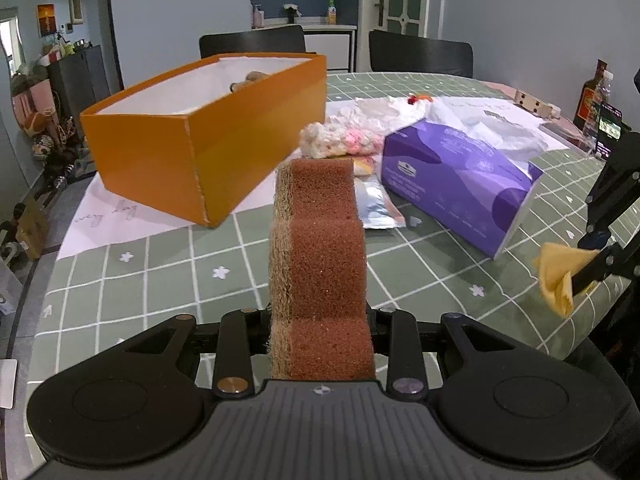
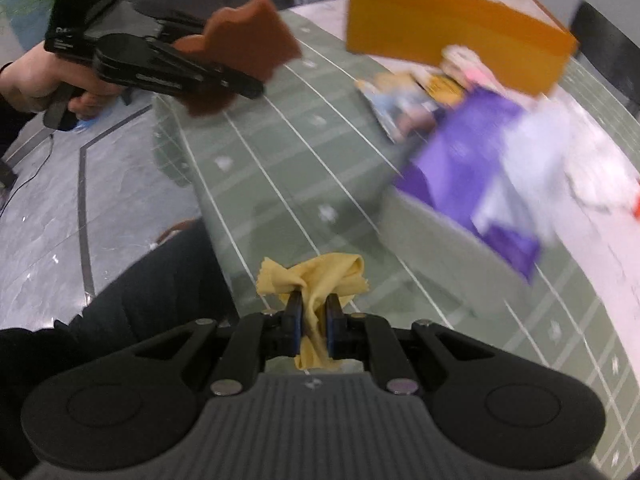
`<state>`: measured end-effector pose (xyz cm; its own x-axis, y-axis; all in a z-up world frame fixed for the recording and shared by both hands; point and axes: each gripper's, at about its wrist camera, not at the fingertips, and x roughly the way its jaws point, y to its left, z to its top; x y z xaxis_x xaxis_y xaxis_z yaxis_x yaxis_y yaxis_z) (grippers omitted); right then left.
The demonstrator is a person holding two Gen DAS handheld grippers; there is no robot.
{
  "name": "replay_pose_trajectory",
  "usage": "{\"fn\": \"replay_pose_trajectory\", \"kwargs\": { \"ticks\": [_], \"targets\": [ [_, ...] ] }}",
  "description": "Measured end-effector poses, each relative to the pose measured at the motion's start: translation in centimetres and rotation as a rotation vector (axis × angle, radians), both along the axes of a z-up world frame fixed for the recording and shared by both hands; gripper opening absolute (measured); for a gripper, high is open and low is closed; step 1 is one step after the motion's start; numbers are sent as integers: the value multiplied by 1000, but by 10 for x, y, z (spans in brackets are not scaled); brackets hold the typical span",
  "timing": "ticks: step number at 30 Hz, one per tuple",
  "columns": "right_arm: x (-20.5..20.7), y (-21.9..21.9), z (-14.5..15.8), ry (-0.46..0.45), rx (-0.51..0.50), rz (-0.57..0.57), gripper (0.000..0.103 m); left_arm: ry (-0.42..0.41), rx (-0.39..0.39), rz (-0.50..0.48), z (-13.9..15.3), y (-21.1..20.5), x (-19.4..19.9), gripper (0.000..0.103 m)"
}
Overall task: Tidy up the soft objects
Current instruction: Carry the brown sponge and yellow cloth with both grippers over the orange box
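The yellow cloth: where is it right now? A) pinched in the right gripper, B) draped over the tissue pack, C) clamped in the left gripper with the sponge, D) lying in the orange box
A: the yellow cloth is bunched between the shut fingers of the right gripper, above the green tablecloth.

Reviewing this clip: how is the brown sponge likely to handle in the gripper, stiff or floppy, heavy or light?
The brown sponge probably holds its shape: it juts straight out of the left gripper without drooping. Its open, porous texture suggests it is light and compressible. The rough surface and fibrous backing likely resist slipping.
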<state>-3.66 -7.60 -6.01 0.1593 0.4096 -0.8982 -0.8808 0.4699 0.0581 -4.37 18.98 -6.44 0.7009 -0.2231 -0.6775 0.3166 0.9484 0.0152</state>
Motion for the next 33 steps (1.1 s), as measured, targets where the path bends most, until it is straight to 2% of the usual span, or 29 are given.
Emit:
{"fn": "replay_pose_trajectory", "kwargs": {
  "ticks": [8,17,28,33],
  "targets": [
    [17,49,27,-56,23,64,9,-31,-11,19,19,18,14,36],
    [65,98,52,-139,45,57,9,-82,14,-2,46,30,43,36],
    [137,128,86,-215,108,-51,9,-208,7,-16,104,36,101,36],
    [172,143,95,-239,129,-112,9,-219,-33,-9,118,40,139,36]
  ]
}}
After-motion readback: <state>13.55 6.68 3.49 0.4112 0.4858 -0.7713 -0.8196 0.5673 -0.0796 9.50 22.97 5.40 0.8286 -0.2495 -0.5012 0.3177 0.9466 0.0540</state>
